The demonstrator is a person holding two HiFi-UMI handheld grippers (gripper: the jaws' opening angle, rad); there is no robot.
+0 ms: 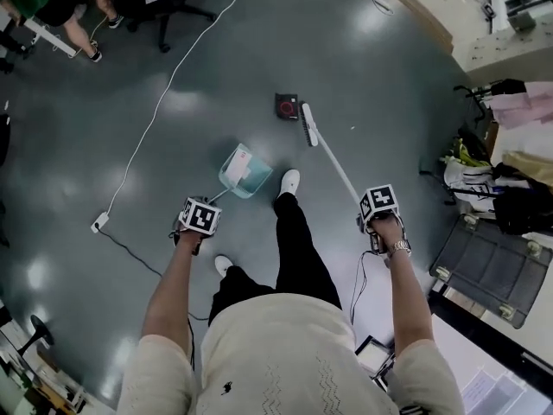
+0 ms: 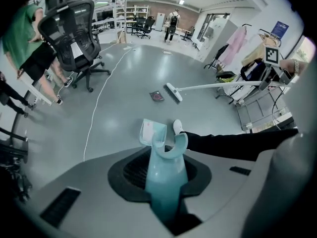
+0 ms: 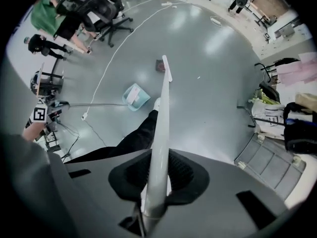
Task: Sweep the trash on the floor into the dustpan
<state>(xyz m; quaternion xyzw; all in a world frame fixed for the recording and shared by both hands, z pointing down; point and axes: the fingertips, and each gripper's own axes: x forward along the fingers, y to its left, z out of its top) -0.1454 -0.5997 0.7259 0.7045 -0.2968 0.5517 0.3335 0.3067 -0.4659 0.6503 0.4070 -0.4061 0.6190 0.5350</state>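
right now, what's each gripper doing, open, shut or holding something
Left gripper: shut on the dustpan, by its handle.
Right gripper: shut on the broom, by its handle.

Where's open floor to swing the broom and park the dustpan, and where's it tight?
Bare floor lies between the white cable and the dustpan, and from the broom across to the bags on the right. Beyond the trash the floor is open too. Crowded: the bags and cart at right, the office chair far left.

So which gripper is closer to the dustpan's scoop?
Left. The left gripper grips the dustpan by its handle, just behind the scoop. The right gripper holds the broom, on the far side of the person's leg.
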